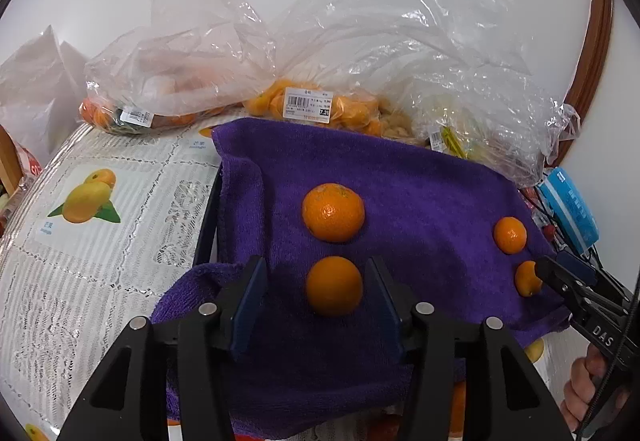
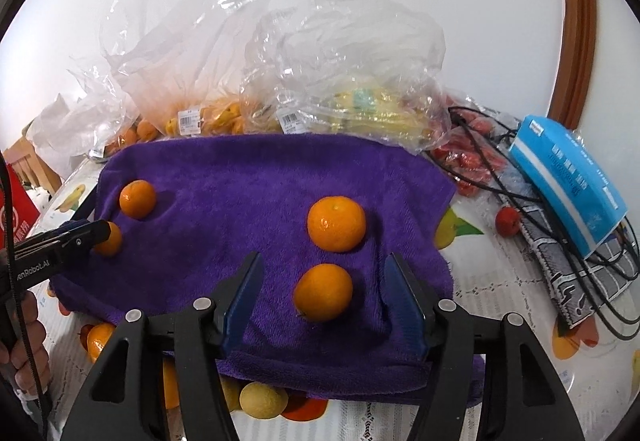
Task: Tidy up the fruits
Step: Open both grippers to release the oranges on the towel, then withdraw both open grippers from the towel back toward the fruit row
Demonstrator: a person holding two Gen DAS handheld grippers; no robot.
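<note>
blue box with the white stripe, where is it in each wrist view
Left wrist view: the blue box is at the far right edge, just beyond the right side of the purple towel.
Right wrist view: the blue box is at right, above mid-height, lying over black cables, apart from the towel.
Shared landmark: the purple towel, left of the box in both.

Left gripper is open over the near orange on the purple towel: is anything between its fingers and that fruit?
Nothing visible. The left gripper is open with the near orange sitting between its fingers, only bare purple towel in the gaps on either side. The second orange lies just beyond, apart from it.
</note>
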